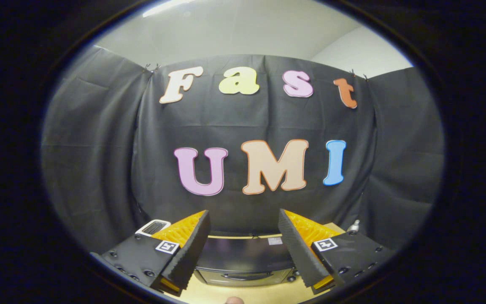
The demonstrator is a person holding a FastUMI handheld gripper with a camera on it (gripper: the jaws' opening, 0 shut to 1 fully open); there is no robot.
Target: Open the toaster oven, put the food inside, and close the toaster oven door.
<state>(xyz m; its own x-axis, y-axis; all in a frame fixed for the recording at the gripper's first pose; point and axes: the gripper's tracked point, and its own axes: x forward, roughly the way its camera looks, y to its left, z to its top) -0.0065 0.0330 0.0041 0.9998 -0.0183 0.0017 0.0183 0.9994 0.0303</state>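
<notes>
Gripper view shows your gripper [243,249] held up high, with its two fingers spread wide apart and nothing between them. Going from the left, a small white thing with a dark slotted top [153,227] peeks out just past the left finger [186,253]; you cannot tell what it is. Between the fingers and below them sits the oven [245,257], a dark box on the tabletop [268,293]. It stands back near the far edge, close to the black cloth wall [99,160]. Its door looks shut, and its handle [243,276] runs across the front, facing you. The right finger [300,253] is apart from the oven too. Past it, by the right far corner of the tabletop, a small pale knob-like thing [355,226] sticks up. A tiny pale bit [234,300] shows at the near edge of the tabletop; you cannot tell what it is.
</notes>
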